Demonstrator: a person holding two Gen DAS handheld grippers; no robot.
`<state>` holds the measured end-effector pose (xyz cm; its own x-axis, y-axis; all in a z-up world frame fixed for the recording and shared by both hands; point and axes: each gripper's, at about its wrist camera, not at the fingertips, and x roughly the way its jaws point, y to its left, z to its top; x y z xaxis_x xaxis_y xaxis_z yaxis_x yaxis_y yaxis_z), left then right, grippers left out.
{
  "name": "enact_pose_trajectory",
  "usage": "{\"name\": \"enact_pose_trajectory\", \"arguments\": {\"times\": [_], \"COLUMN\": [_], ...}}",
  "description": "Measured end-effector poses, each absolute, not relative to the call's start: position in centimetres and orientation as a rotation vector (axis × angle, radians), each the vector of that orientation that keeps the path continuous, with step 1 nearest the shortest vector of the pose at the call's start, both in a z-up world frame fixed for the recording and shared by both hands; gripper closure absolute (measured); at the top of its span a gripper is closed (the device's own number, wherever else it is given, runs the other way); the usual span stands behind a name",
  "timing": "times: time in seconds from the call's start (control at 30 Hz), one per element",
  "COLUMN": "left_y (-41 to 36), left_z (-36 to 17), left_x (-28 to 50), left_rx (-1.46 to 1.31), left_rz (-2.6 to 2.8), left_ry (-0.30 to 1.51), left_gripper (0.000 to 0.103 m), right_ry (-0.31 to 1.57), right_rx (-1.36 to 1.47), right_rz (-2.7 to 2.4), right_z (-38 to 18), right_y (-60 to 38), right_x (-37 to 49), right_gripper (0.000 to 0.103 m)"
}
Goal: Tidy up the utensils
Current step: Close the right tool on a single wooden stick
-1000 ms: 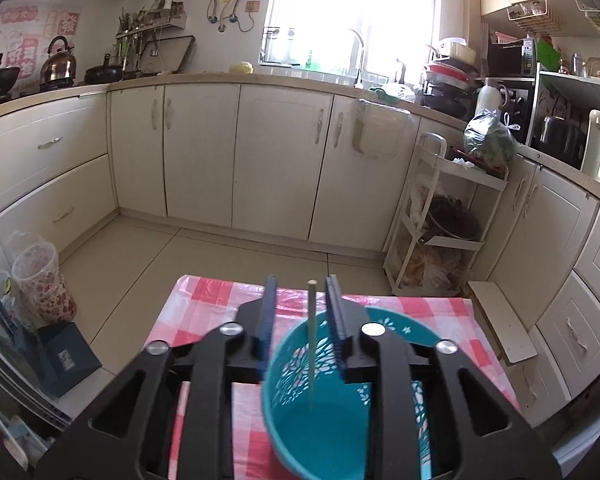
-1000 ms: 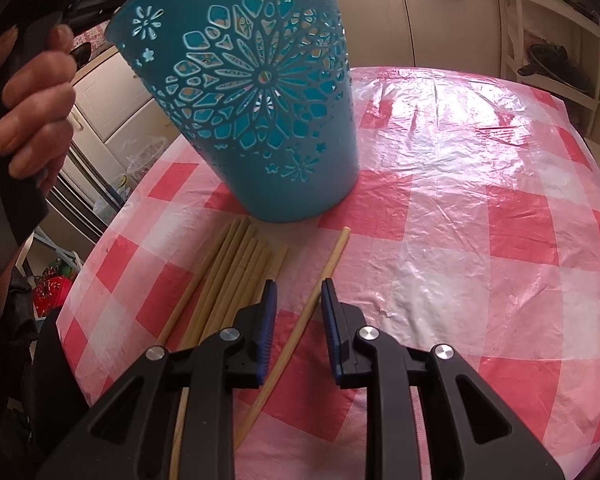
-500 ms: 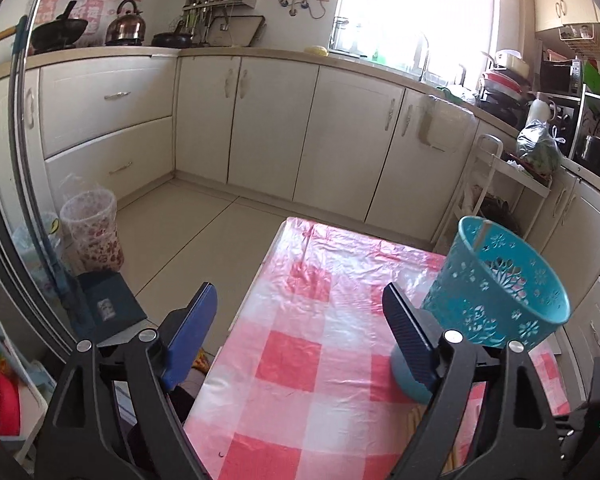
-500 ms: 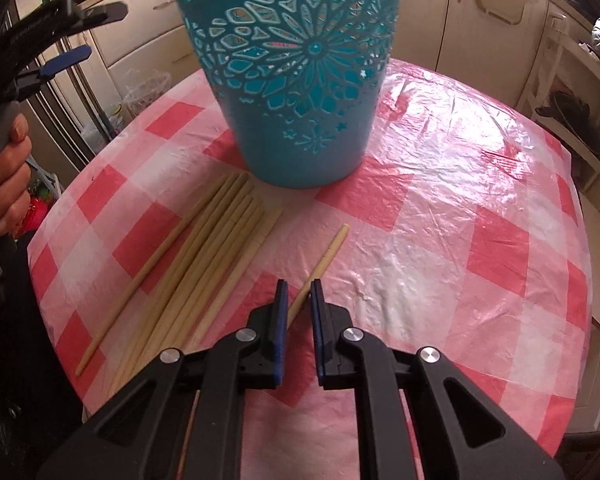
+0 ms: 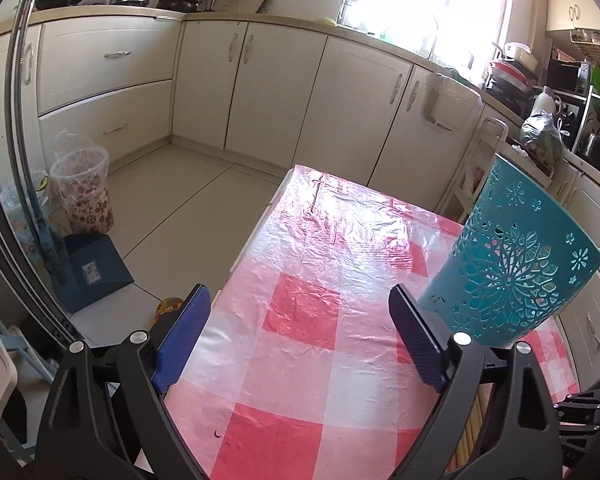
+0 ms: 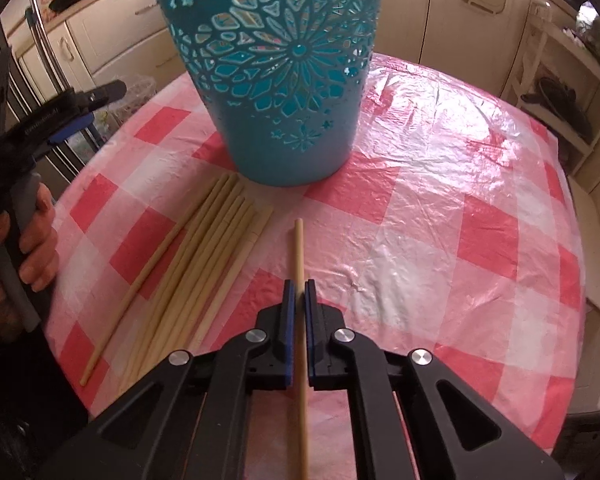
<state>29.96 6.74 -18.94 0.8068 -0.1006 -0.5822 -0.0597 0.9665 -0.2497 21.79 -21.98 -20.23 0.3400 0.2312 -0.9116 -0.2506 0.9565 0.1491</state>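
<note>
**Right gripper pinches one chopstick beside the teal holder**

The worktop (image 6: 440, 216) wears a pink-and-white checked cloth under a crinkled clear plastic sheet. On it stands the teal holder (image 6: 284, 80), a tall plastic cup with a cut-out flower pattern; in the left wrist view it sits at the right side (image 5: 508, 276), with a pale stick tip poking over its rim.

Just in front of the holder lies a loose bundle of chopsticks (image 6: 192, 276), side by side on the cloth, their far ends near the holder's base.

The left gripper (image 5: 300, 340) hovers above the cloth with its jaws spread wide — nothing is between them.

The right gripper (image 6: 299, 296) has its jaws closed tight on a single chopstick (image 6: 299, 252), which points toward the holder and lies apart from the bundle, to its right.
</note>
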Motion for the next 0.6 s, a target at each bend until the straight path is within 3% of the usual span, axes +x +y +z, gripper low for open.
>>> {"name": "enact_pose_trajectory", "arguments": {"times": [0.27,0.6], "left_y": [7.0,6.9], "left_z": [-19.4,-19.5], "left_x": [30.4,30.3], "left_rx": [-0.292,-0.292], "left_rz": [-0.015,-0.018], "left_ry": [0.659,0.659], "left_gripper": [0.016,0.015], "right_ry": [0.962,0.624], "right_rx": [0.467,0.592], "right_rz": [0.507,0.655], "right_z": [-14.2,-2.6], "right_y": [-26.8,-26.0], "right_x": [20.0,23.7], "right_gripper": [0.098,0.098]}}
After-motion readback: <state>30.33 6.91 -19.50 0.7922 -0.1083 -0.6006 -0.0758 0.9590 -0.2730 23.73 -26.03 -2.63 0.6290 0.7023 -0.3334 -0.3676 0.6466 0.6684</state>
